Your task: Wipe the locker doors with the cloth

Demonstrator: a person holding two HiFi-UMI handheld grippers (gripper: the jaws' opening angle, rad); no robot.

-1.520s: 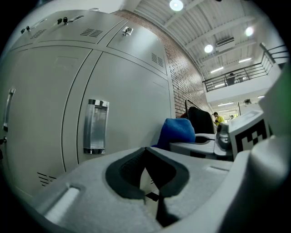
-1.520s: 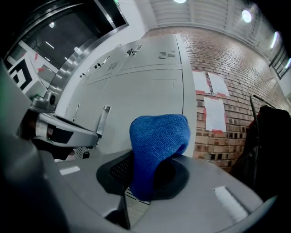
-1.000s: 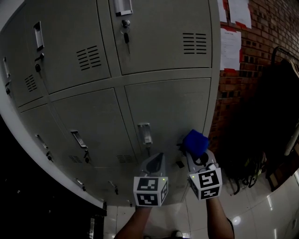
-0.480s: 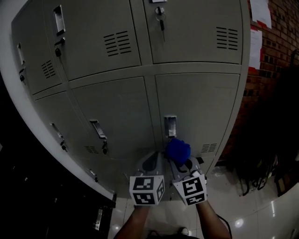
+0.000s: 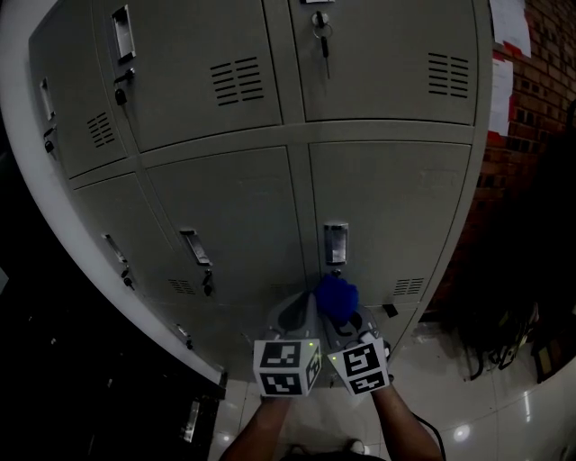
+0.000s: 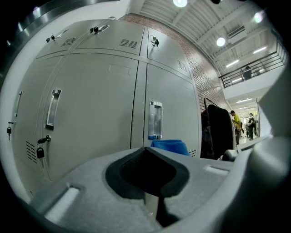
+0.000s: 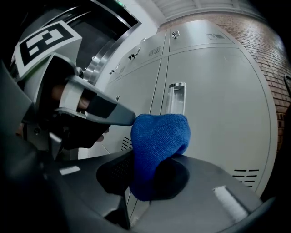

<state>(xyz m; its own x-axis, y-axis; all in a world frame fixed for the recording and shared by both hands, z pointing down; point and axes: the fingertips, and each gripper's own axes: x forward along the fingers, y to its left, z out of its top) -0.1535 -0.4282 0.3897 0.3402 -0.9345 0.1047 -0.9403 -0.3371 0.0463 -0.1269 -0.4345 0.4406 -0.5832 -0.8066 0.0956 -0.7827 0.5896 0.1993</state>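
Grey metal lockers (image 5: 387, 207) fill the head view. A recessed handle (image 5: 335, 245) sits on the lower right door. My right gripper (image 5: 346, 320) is shut on a bunched blue cloth (image 5: 337, 295) just below that handle, close to the door. In the right gripper view the blue cloth (image 7: 159, 136) bulges out of my right gripper (image 7: 145, 168), with the handle (image 7: 176, 98) behind it. My left gripper (image 5: 301, 311) hangs right beside it on the left, shut on nothing. The left gripper view shows my left gripper (image 6: 148, 154), the cloth (image 6: 169, 146) and the handle (image 6: 155, 119).
A red brick wall (image 5: 540, 108) with pinned papers (image 5: 508, 27) adjoins the lockers on the right. Dark bags or garments (image 5: 513, 297) stand below it on a glossy tiled floor (image 5: 486, 405). Keys hang in several door locks. People (image 6: 236, 123) stand far off.
The right gripper has carried the cloth left from the lower right door's right side to just under its handle, close beside the left gripper. The head view has swung right.
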